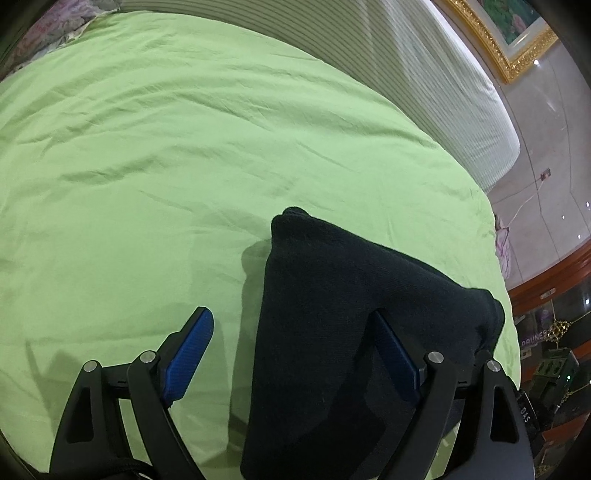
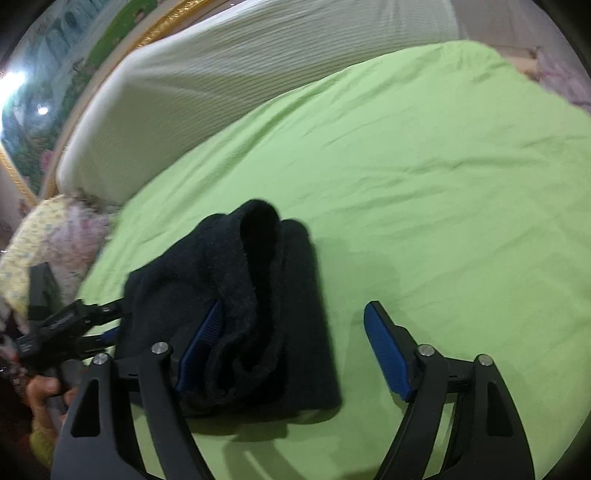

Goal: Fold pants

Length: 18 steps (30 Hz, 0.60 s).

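The black pants [image 1: 351, 325] lie folded into a compact bundle on the green bedsheet [image 1: 184, 147]. My left gripper [image 1: 291, 321] is open just above the bundle, its right finger over the fabric and its left finger over bare sheet. In the right wrist view the pants [image 2: 258, 302] lie as a thick folded stack. My right gripper [image 2: 295, 317] is open over the stack's right edge, its left finger against the folded layers. The left gripper [image 2: 88, 321] shows at the stack's left edge, held by a hand.
A white ribbed headboard cushion [image 1: 424, 74] runs along the far side of the bed. A gold-framed painting [image 1: 509, 33] hangs behind it. A floral pillow [image 2: 55, 236] lies at the bed's corner. The bed edge and a dark cabinet [image 1: 554, 350] are at right.
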Tool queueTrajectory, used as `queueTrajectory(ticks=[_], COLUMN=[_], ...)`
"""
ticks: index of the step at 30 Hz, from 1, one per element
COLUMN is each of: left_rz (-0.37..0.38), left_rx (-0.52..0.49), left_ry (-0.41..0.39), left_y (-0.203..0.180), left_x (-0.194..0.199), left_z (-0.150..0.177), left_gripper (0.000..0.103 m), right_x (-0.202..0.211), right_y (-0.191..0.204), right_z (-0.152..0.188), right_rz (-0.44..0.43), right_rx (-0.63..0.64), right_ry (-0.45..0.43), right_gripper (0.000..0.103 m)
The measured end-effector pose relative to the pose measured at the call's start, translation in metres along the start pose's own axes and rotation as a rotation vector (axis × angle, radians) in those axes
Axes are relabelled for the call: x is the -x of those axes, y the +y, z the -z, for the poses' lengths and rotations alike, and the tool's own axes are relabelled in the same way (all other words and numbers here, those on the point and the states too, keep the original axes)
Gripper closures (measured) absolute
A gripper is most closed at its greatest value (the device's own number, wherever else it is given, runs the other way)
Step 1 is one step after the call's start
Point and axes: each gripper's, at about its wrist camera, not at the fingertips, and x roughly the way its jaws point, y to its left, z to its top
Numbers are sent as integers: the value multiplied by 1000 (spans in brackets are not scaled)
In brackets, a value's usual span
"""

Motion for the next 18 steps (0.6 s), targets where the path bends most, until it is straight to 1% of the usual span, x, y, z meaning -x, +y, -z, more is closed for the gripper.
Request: queueTrajectory(ticks=[2, 4, 6, 9, 12, 13, 14, 15, 16, 18], left_rz=[7, 22, 23, 17, -12, -16, -10, 17, 62, 59], left_rx=[3, 10, 4, -16, -59, -65, -69, -70, -62, -59], left_ry=[10, 26, 33, 18, 8, 8, 9, 19, 38, 33], left_y=[3, 7, 12, 13, 7, 6, 5, 4, 2, 2], left_x=[3, 3, 2, -1, -5, -6, -6, -6, -6, -4], left_z=[4, 9, 13, 17, 17, 18, 18, 18, 18, 19], left_gripper=[15, 15, 15, 15, 17, 21, 31, 39, 52, 55], right_x=[-2, -6, -8, -8, -8, -9, -10, -10, -9, -6], right_y=[-2, -9, -13, -11, -12, -12, -12, -10, -8, -8], right_z=[1, 1, 2, 2, 2, 2, 2, 2, 2, 3], right_rz=[-31, -85, -110, -116, -124, -129, -131, -131, -137, -151], right_rx=[-5, -36, -42, -32, -40, -45, -47, -48, -51, -55], right_ry=[12, 29, 35, 38, 41, 44, 45, 45, 43, 38], right_gripper=[37, 41, 42, 43, 43, 43, 43, 43, 45, 49])
